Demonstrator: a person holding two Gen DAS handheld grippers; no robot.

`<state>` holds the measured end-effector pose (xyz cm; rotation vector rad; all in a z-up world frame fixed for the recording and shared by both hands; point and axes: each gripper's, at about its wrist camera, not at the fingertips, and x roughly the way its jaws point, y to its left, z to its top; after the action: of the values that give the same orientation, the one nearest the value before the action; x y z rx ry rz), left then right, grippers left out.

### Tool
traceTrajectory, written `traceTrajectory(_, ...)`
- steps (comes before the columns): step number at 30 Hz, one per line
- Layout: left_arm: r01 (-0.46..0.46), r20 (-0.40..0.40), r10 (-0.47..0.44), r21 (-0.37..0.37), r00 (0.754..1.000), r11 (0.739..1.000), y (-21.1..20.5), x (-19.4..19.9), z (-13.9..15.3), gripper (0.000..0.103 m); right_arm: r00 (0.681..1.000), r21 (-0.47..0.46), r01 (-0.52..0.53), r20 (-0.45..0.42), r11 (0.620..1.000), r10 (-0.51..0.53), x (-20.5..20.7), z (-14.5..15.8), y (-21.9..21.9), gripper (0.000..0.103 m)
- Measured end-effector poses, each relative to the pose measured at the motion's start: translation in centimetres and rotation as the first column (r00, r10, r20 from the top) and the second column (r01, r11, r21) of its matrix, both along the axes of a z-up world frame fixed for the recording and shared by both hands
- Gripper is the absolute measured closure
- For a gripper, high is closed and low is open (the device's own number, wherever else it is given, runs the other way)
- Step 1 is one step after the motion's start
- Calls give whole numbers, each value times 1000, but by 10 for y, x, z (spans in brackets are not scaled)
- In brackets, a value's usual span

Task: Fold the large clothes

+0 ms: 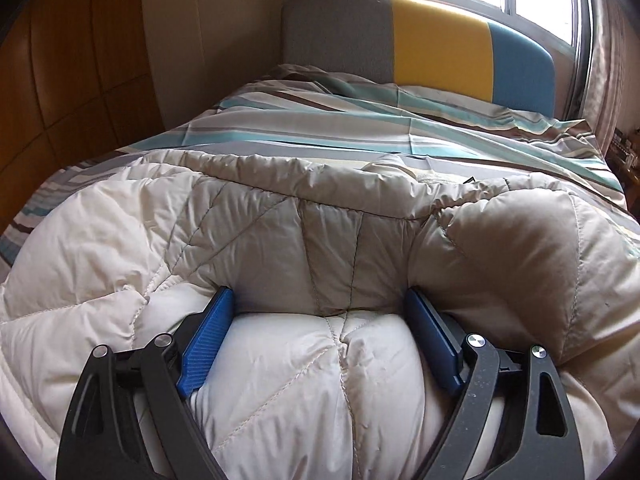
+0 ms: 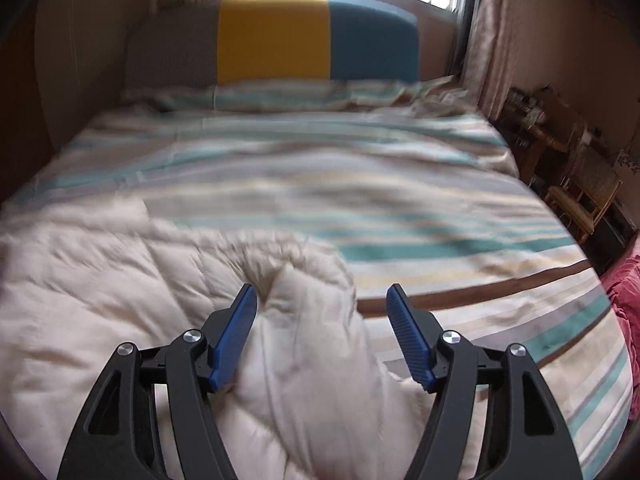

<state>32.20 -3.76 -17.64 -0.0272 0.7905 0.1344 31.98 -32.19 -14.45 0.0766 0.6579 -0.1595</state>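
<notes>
A large cream quilted down coat (image 1: pixel 280 240) lies bunched on the striped bed. My left gripper (image 1: pixel 320 300) is open wide, its blue pads (image 1: pixel 208 336) pressed into the puffy fabric on either side of a thick fold. In the right wrist view the coat (image 2: pixel 120 280) fills the lower left. My right gripper (image 2: pixel 322 294) is open, with a loose end of the coat (image 2: pixel 304 320) lying between its fingers, nearer the left pad (image 2: pixel 236 332). That view is blurred.
The bed (image 2: pixel 360 184) has a striped teal, grey and brown cover and a grey, yellow and blue headboard (image 1: pixel 436 44). A wooden wardrobe (image 1: pixel 72 80) stands on the left. Chairs and clutter (image 2: pixel 572 176) stand on the right, under a curtained window.
</notes>
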Motion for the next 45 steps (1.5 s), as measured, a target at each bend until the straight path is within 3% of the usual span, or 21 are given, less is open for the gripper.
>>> traceTrajectory(3, -1, 1, 1, 3, 1000, 1000, 0, -1, 2, 17, 992, 68, -93, 97, 993, 86, -22, 30, 24, 35)
traceTrajectory(6, -2, 6, 2, 2, 1000, 1000, 1, -3, 2, 17, 972, 78, -227, 74, 971, 222, -13, 32, 64, 35)
traceTrajectory(9, -4, 12, 4, -6, 1000, 1000, 3, -7, 3, 16, 954, 35, -295, 61, 955, 292, -2, 19, 95, 36)
traceTrajectory(14, -4, 18, 5, -16, 1000, 1000, 6, -8, 2, 16, 961, -26, -275, -27, 961, 274, 15, -25, 114, 36)
traceTrajectory(20, -19, 11, 19, 14, 1000, 1000, 2, -8, 0, 16, 957, 16, -273, -98, 962, 273, 34, -56, 111, 34)
traceTrajectory(28, -33, -45, 34, 27, 998, 999, -4, -19, 19, 12, 958, 26, -270, -94, 962, 272, 33, -55, 108, 33)
traceTrajectory(34, -102, -29, 100, -89, 995, 991, -5, -31, 43, 12, 966, 94, -251, -37, 963, 256, 12, -25, 88, 30)
traceTrajectory(38, -102, -15, 101, -151, 995, 983, -20, -28, 56, 12, 982, 71, -184, -27, 980, 186, 0, -3, 56, 30)
traceTrajectory(40, -65, -10, 65, -116, 998, 991, -35, -24, 55, 12, 989, 68, -139, -32, 988, 141, -3, 0, 35, 29)
traceTrajectory(44, -13, 4, 13, 61, 1000, 998, -63, -22, 28, 8, 990, 102, -99, -90, 990, 108, 7, -19, 6, 27)
traceTrajectory(45, -12, -3, 12, 70, 1000, 997, -63, -22, 19, 5, 989, 110, -97, -101, 989, 108, 9, -25, 3, 27)
